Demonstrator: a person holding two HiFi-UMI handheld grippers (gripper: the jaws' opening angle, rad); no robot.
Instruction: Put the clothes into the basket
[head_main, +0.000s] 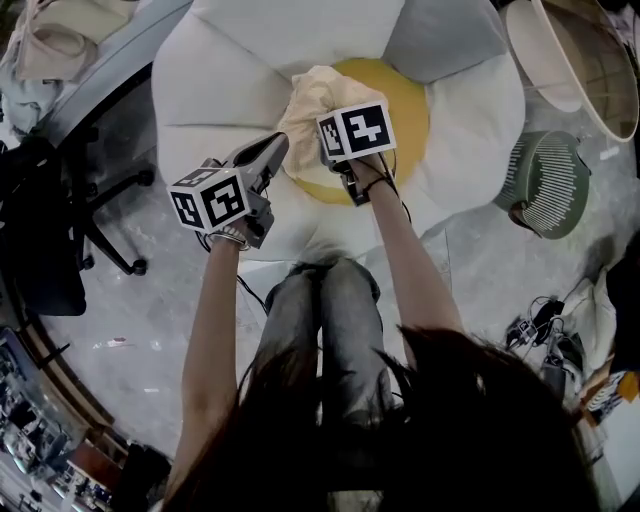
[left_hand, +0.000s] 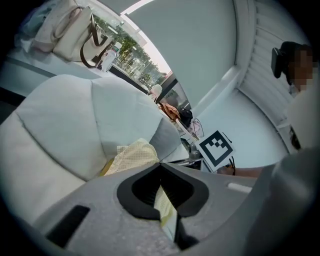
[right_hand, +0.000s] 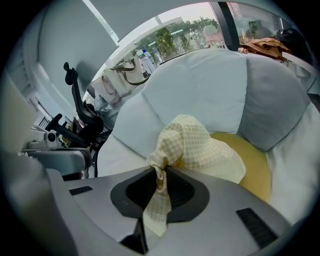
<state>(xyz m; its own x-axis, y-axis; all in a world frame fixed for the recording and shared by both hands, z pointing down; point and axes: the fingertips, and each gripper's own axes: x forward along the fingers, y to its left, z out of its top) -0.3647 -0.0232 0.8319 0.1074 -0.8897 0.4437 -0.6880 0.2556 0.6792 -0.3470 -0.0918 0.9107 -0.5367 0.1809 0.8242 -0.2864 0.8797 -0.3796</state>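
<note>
A pale yellow checked garment (head_main: 308, 92) hangs lifted over the yellow centre (head_main: 408, 112) of a flower-shaped white cushion (head_main: 225, 80). Both grippers hold it from the near side. My left gripper (head_main: 281, 146) is shut on an edge of the cloth, which runs back between its closed jaws (left_hand: 160, 166). My right gripper (head_main: 328, 142) is shut on a bunched fold of the same garment (right_hand: 197, 147), a strip of which trails down between its jaws (right_hand: 160, 174). The two grippers are close together, side by side. A slatted green basket (head_main: 548, 183) lies on the floor to the right.
A large beige basket (head_main: 575, 55) stands at the top right, beyond the green one. A black office chair (head_main: 60, 220) is on the left, with a heap of clothes (head_main: 60, 40) behind it. Cables and a power strip (head_main: 540, 328) lie at the right. The person's knees are just below the grippers.
</note>
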